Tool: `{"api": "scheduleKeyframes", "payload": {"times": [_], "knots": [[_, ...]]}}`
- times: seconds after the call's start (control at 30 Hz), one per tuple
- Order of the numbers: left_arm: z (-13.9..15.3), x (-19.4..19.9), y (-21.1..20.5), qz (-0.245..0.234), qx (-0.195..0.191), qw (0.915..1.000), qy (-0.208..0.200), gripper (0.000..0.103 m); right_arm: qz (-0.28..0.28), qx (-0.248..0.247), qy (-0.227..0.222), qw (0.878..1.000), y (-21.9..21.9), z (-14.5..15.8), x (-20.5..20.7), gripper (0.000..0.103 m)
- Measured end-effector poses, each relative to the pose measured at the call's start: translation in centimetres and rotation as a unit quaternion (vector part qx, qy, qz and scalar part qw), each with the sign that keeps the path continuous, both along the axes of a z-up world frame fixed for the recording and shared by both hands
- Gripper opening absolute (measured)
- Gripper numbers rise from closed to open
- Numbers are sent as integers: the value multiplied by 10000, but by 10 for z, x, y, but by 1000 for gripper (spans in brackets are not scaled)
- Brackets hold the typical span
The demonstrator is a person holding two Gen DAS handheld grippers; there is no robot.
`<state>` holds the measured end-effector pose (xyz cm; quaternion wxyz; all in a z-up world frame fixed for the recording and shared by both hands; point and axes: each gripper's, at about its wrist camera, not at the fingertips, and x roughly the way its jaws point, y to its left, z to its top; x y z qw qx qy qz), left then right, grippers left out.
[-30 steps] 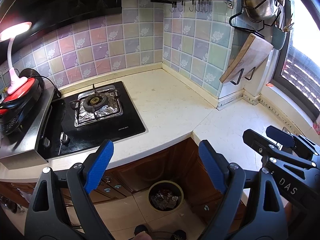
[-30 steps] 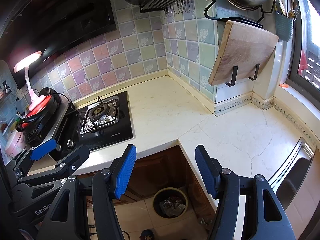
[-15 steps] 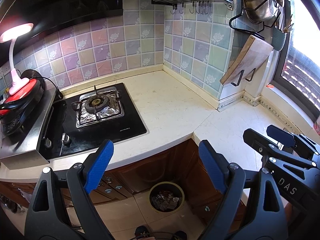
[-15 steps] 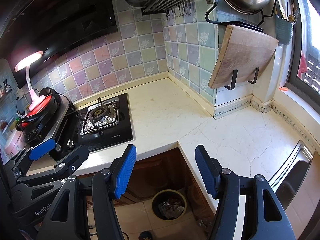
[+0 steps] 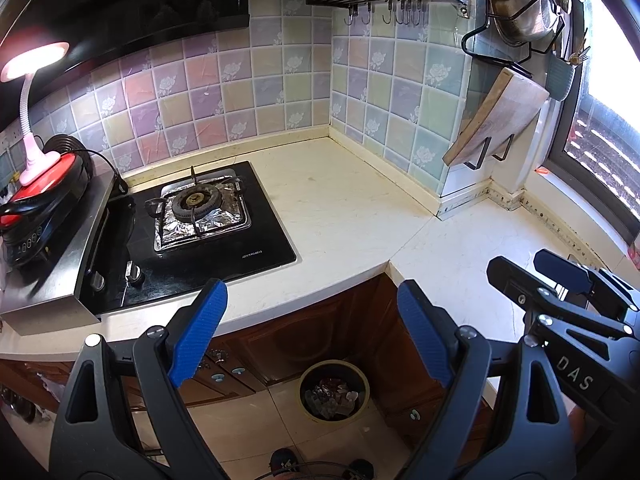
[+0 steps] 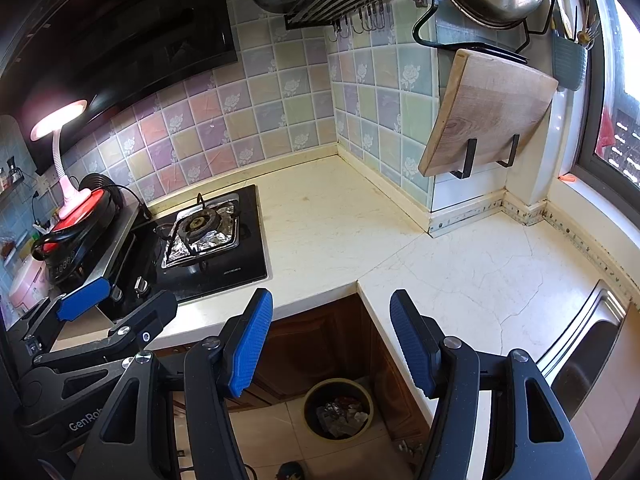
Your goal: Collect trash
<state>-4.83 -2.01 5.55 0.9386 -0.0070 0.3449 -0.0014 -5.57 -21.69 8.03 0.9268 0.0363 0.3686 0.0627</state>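
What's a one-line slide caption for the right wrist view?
Both grippers, right and left, open and empty above a bare counter; trash already in the floor bin below.

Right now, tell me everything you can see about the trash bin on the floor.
The trash bin is round and open-topped, with a dull yellowish rim and dark inside. It stands upright on the pale floor tiles, in the corner beneath the countertop, close to the brown wooden cabinets. Crumpled silvery and reddish scraps lie in it. Neither gripper touches it.
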Motion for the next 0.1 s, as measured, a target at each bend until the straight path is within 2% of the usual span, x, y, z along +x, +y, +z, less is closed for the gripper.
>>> {"api": "scheduleKeyframes", "payload": {"times": [0.1], "knots": [[-2, 1, 1, -2, 18, 10000, 37, 85, 47, 0, 23, 10000, -3, -1, 2, 62]]}}
